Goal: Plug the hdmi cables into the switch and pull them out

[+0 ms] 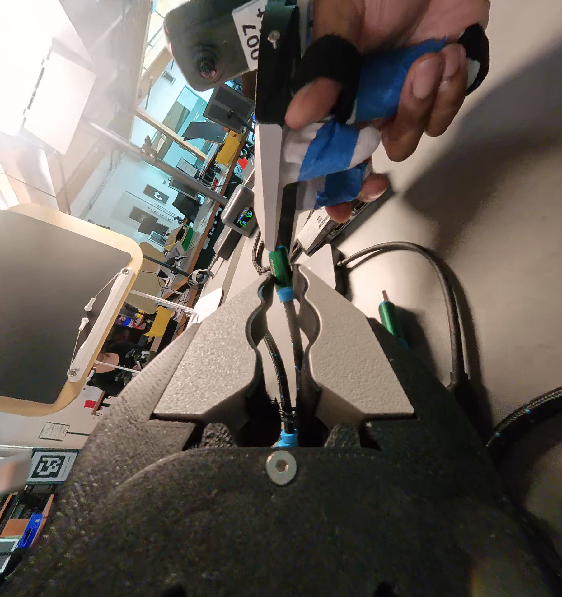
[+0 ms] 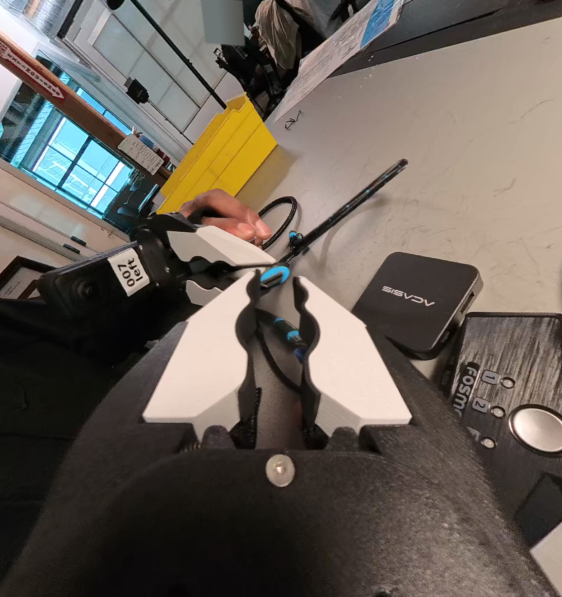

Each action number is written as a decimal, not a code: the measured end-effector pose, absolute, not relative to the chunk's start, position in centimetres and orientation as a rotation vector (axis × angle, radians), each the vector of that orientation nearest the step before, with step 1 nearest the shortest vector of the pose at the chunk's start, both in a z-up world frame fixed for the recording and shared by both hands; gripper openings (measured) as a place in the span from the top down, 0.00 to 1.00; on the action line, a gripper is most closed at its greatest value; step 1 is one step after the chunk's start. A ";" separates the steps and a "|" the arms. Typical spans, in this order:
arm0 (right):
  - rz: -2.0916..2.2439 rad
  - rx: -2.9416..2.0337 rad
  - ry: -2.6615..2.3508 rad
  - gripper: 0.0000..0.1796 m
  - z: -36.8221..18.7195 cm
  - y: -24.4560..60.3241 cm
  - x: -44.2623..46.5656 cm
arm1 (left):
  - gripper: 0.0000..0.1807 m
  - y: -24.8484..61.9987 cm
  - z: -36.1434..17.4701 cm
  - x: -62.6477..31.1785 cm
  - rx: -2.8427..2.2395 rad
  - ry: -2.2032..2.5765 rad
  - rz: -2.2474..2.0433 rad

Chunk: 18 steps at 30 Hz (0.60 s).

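Observation:
In the left wrist view, my left gripper (image 1: 283, 277) is closed to a narrow gap on a black braided HDMI cable, just behind its green plug (image 1: 278, 268) at a blue collar. My right gripper (image 1: 271, 247), held by a hand, comes down from above and its tip meets the plug's far end. In the right wrist view, the blue-rimmed plug (image 2: 273, 278) faces the camera between my right gripper's (image 2: 273, 279) tips, held off the table. The left gripper (image 2: 263, 268) reaches in from the left. The black switch (image 2: 515, 387), with numbered lights and a round button, lies at the right.
A black square box (image 2: 415, 297) lies beside the switch. A second green plug (image 1: 391, 318) and looped cables (image 1: 447, 290) lie on the grey table (image 2: 435, 145). Another plug (image 2: 286, 332) lies under my right fingers. Yellow bins (image 2: 221, 155) and papers (image 2: 338, 42) stand farther off. Less than 4 cm separates the two grippers' tips. My right tips are roughly 11 centimeters from the black switch (image 2: 515, 387).

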State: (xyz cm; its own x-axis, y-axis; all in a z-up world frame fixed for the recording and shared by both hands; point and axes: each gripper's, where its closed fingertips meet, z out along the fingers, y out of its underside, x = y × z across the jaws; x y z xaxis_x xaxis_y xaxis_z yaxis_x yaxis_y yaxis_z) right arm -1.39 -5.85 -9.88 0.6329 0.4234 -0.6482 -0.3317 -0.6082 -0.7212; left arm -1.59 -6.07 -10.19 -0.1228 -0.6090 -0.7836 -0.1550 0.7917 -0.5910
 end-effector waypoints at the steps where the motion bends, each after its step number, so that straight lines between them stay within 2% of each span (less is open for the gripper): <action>1: 1.045 -1.954 -0.085 0.91 -9.9 -5.8 -1.4 | 0.93 -6.0 -10.3 -1.6 -0.610 1.679 -0.426; 6: 0.920 -1.931 -0.111 0.91 -10.0 -5.1 -0.8 | 0.91 -5.5 -10.6 -1.5 -0.747 1.680 -0.516; 9: 0.844 -1.902 -0.125 0.92 -9.5 -4.8 -0.1 | 0.84 -5.8 -10.2 -1.7 -0.976 1.670 -0.744; 13: 0.774 -1.852 -0.163 0.92 -8.5 -4.7 0.2 | 0.83 -7.7 -9.4 -1.7 -1.537 1.565 -1.369; 18: 0.729 -1.766 -0.234 0.92 -7.1 -4.9 -0.1 | 0.83 -7.6 -8.9 -1.3 -1.984 1.022 -2.118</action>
State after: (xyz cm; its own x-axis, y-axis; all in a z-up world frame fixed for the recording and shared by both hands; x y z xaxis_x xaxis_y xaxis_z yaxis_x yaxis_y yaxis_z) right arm -0.14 -4.90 -7.06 0.7866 0.5059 -0.3540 -0.2050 -0.3268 -0.9226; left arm -1.26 -7.65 -8.85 -0.1675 -0.4723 0.8653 -0.3837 -0.7773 -0.4986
